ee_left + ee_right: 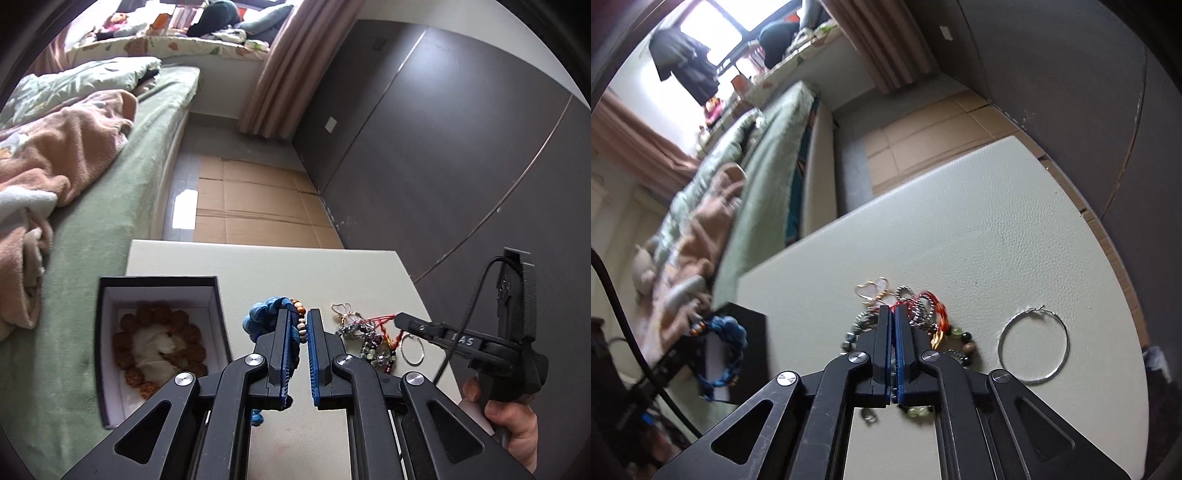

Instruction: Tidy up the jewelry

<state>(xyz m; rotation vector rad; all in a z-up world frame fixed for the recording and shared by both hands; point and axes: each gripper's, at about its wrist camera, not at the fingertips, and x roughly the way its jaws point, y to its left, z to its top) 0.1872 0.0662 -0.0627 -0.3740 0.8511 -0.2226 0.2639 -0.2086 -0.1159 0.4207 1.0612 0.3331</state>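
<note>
A blue braided bracelet (264, 314) with wooden beads hangs on the left finger of my left gripper (302, 319), whose jaws stand a small gap apart, above the cream table (258, 266). The bracelet also shows in the right wrist view (729, 332). A black box (107, 332) with a brown bead bracelet (159, 314) inside lies to the left. My right gripper (893, 310) is shut on a red cord (932, 299) in the tangled jewelry pile (916, 314); it also shows in the left wrist view (397, 317). A silver hoop (1032, 345) lies to the right.
A bed with a green sheet (92, 258) and blankets lies to the left. Dark wardrobe doors (443, 129) stand at the right. Cardboard (251, 199) covers the floor beyond the table. The pile also shows in the left wrist view (369, 339).
</note>
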